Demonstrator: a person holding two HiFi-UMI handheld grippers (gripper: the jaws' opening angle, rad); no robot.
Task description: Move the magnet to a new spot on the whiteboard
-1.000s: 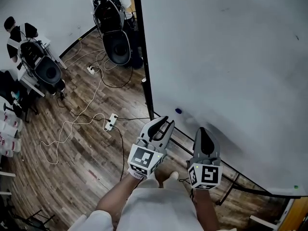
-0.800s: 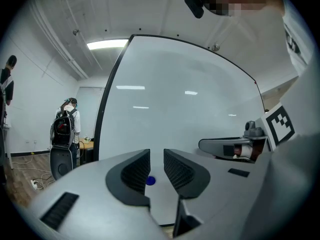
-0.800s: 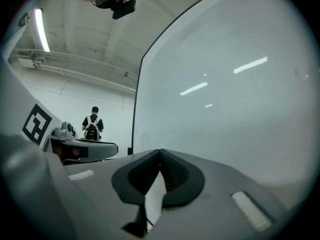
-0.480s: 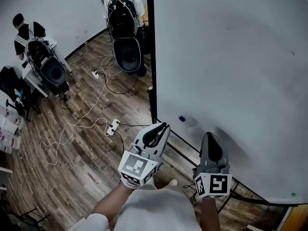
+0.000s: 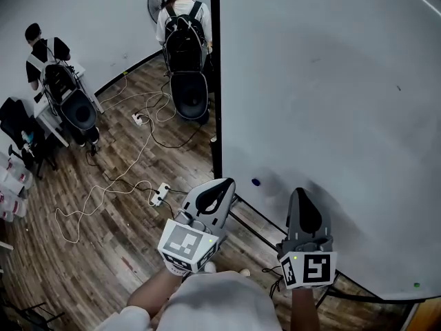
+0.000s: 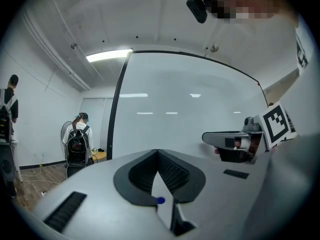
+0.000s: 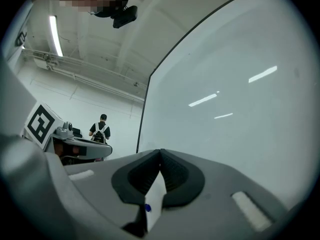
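In the head view, a small blue magnet (image 5: 256,182) is seen stuck on the whiteboard (image 5: 331,81), low on the board and near its black left edge (image 5: 215,81), just below the centre of the frame. The magnet is touched by neither gripper.

The left gripper (image 5: 227,183) is held at the lower centre of the frame, its tips left of the magnet and a little lower, near it but apart from it. Its jaws have just been closing. In the left gripper view they are shown met at the tips, with nothing between them.

The right gripper (image 5: 301,194) is held to the lower right of the magnet, farther from it than the left one, over the board's lower part. In the right gripper view its jaws are likewise seen brought together at the tips, and nothing is gripped.

Left of the board, a wooden floor (image 5: 117,233) is shown with white cables (image 5: 103,181) and a power strip (image 5: 160,193) lying on it. A person with a black backpack (image 5: 182,26) is seen from behind at the upper centre, and another person (image 5: 40,47) at the upper left.
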